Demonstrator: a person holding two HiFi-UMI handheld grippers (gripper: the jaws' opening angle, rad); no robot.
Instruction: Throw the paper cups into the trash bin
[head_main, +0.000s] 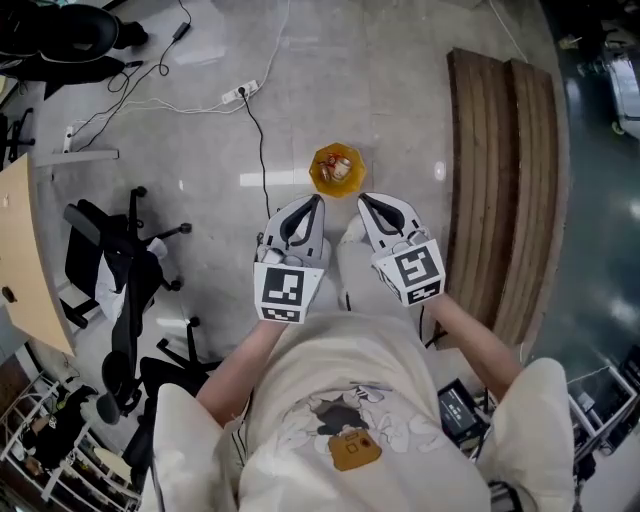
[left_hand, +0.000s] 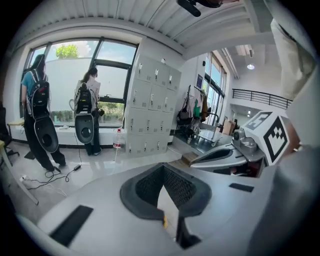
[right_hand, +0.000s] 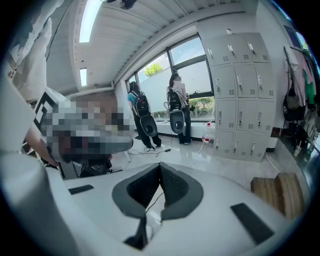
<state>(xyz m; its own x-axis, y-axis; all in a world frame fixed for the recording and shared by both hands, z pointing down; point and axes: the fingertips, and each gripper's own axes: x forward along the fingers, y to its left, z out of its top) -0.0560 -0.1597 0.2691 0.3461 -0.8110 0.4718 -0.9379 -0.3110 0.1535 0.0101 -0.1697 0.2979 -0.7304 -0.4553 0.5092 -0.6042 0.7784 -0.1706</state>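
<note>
A small orange-yellow trash bin (head_main: 337, 170) stands on the grey floor just ahead of both grippers, with pale and reddish things inside it; I cannot tell single paper cups apart. My left gripper (head_main: 317, 201) is held in front of the person's chest, shut and empty, its tips a little left of and below the bin. My right gripper (head_main: 364, 199) is beside it, also shut with nothing between its jaws. In the left gripper view the left gripper (left_hand: 161, 168) has its dark pads meeting, and in the right gripper view the right gripper (right_hand: 160, 168) shows the same.
A long wooden bench (head_main: 505, 180) runs along the right. A black office chair (head_main: 115, 280) and a wooden desk edge (head_main: 20, 260) are at the left. A power strip with cables (head_main: 240, 93) lies farther ahead. Grey lockers (left_hand: 150, 115) and two persons (left_hand: 40, 120) stand by the window.
</note>
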